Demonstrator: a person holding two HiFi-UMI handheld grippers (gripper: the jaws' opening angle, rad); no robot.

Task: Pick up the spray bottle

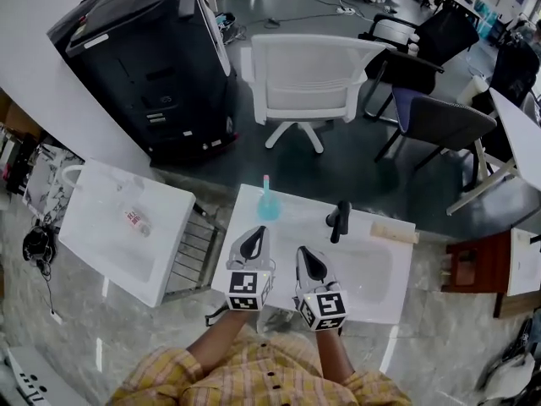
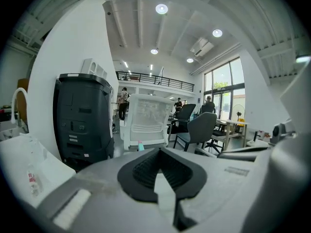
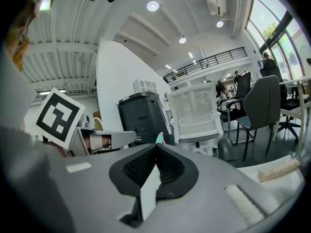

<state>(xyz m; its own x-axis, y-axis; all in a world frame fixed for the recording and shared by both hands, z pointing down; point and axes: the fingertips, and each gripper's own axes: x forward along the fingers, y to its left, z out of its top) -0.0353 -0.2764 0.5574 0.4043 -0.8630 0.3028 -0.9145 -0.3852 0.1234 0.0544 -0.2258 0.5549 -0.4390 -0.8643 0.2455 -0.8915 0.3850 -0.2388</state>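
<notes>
A small teal spray bottle (image 1: 267,203) with a pink top stands upright at the far edge of the white basin unit (image 1: 376,299). My left gripper (image 1: 256,237) is just short of it, pointing at it, jaws shut and empty. My right gripper (image 1: 306,256) is beside it to the right, also shut and empty. In the left gripper view the spray bottle (image 2: 140,146) peeks just over the closed left gripper (image 2: 159,152). Only the tip of the spray bottle (image 3: 160,138) shows above the closed right gripper (image 3: 156,147) in the right gripper view.
A black faucet (image 1: 338,220) rises right of the bottle, and a pale wooden strip (image 1: 393,233) lies at the far right edge. A second white basin (image 1: 127,227) sits to the left. Beyond are a black cabinet (image 1: 148,57), a white chair (image 1: 308,83) and a grey chair (image 1: 444,121).
</notes>
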